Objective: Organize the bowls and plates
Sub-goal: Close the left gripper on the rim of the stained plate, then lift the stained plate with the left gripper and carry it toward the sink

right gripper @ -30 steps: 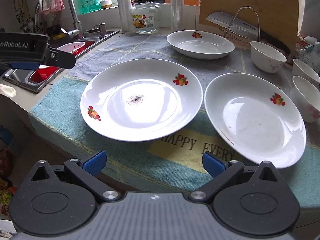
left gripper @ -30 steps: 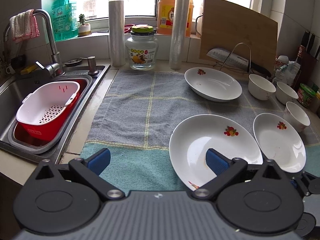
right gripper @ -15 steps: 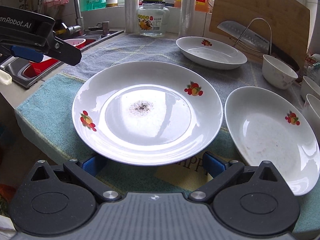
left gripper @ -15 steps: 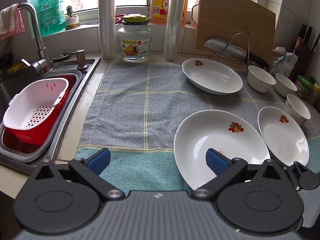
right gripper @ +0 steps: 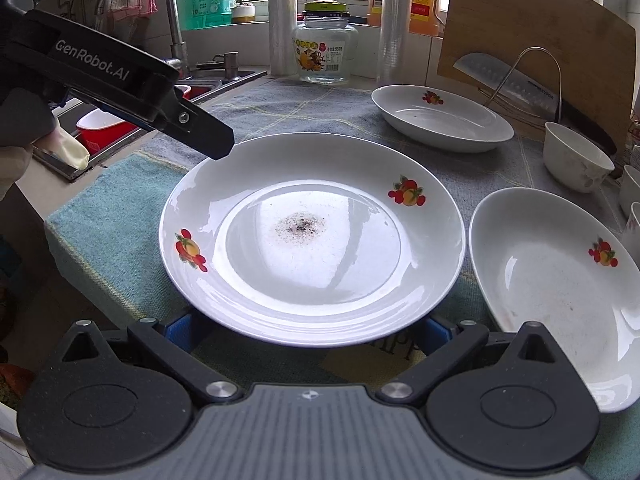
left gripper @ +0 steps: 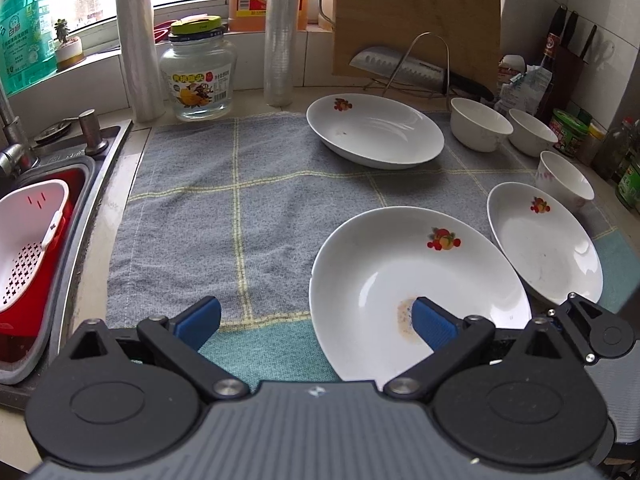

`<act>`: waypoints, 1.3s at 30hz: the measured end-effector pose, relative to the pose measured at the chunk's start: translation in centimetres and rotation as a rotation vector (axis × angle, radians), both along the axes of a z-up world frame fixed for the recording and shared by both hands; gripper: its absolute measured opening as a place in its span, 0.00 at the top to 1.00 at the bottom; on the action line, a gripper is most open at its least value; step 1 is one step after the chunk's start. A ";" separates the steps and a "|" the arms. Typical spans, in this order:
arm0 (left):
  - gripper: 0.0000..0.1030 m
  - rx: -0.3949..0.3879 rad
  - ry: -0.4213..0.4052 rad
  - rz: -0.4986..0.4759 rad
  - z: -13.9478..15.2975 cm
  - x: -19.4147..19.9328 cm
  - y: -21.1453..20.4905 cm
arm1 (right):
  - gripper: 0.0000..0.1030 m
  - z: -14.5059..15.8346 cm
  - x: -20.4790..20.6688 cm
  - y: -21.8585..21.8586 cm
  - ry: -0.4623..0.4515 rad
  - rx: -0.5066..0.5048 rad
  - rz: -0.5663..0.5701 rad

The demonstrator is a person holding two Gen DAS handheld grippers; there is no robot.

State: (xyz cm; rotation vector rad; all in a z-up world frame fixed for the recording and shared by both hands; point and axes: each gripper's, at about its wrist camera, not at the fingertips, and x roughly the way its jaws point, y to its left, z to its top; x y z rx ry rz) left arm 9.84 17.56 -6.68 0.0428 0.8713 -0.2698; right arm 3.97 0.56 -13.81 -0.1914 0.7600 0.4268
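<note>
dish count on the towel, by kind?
Plates: 3, the near plate, right plate, far plate.
Bowls: 3, the back bowl, middle bowl, flowered bowl.
Total: 6.

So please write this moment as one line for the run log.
left claw: open, one finger over big plate | right claw: open, fingers under the plate's near rim | plate on towel | no grasp yet

The right claw (right gripper: pixel 306 330) has slid its open fingers under the near plate (right gripper: pixel 312 236).
</note>
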 end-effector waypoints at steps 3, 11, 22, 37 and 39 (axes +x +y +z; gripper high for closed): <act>0.02 0.012 0.009 0.022 -0.1 0.6 -0.4 | 0.00 -0.4 -0.2 -0.6 -0.038 0.018 0.024; 0.02 0.029 0.019 -0.027 0.2 1.6 -2.5 | 0.00 -0.8 -0.8 -1.5 -0.095 0.015 0.088; 0.03 0.059 0.111 -0.203 -1.3 4.8 -4.2 | 0.00 -1.1 -1.4 -1.7 -0.129 0.023 0.075; 0.24 0.047 0.312 -0.530 -3.5 10.0 -4.9 | 0.00 -1.3 -2.4 -1.6 -0.154 0.043 -0.002; 0.24 0.039 0.322 -0.556 -3.6 10.5 -4.8 | 0.00 -1.3 -2.5 -1.6 -0.160 0.044 -0.003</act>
